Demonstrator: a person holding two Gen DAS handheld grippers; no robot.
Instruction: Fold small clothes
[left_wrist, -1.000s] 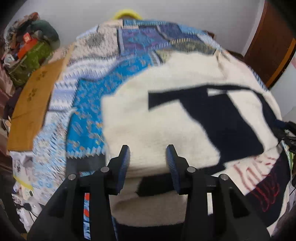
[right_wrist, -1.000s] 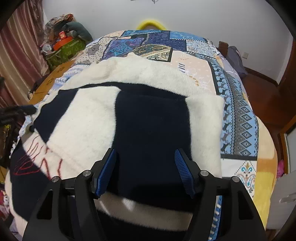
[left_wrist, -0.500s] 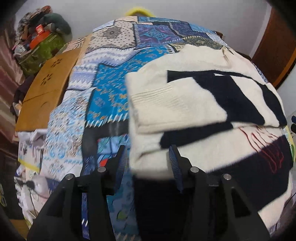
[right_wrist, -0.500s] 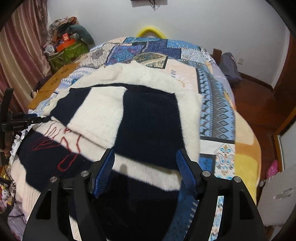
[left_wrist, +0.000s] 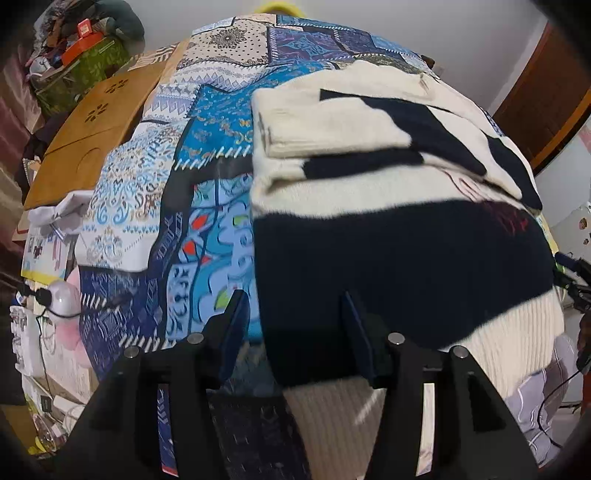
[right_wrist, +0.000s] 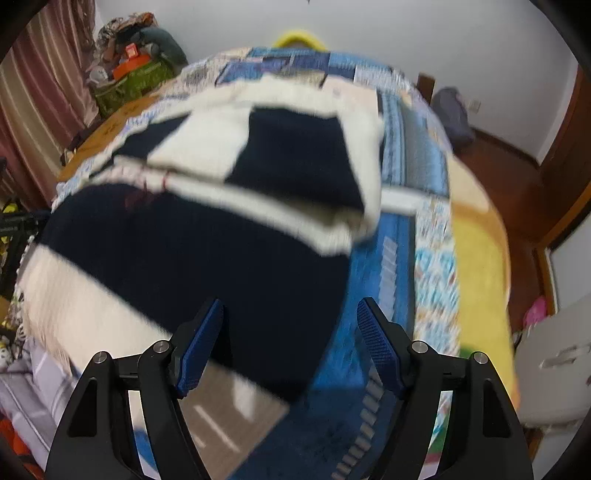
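Observation:
A cream and navy striped sweater (left_wrist: 399, 251) lies flat on the patterned bedspread (left_wrist: 207, 229), its sleeves folded across the chest. It also shows in the right wrist view (right_wrist: 192, 243), blurred. My left gripper (left_wrist: 293, 332) is open and empty, hovering over the sweater's lower left corner near the ribbed cream hem. My right gripper (right_wrist: 290, 339) is open and empty, over the sweater's lower right corner.
A wooden board (left_wrist: 96, 129) lies at the bed's left edge, with a cluttered green box (left_wrist: 88, 62) beyond it. A brown door (left_wrist: 546, 96) stands at the right. A white stool (right_wrist: 554, 362) and wood floor (right_wrist: 517, 177) lie right of the bed.
Both grippers have drawn back from the folded sleeves toward the sweater's hem. More of the lower navy band and ribbed hem shows now. Both stayed open.

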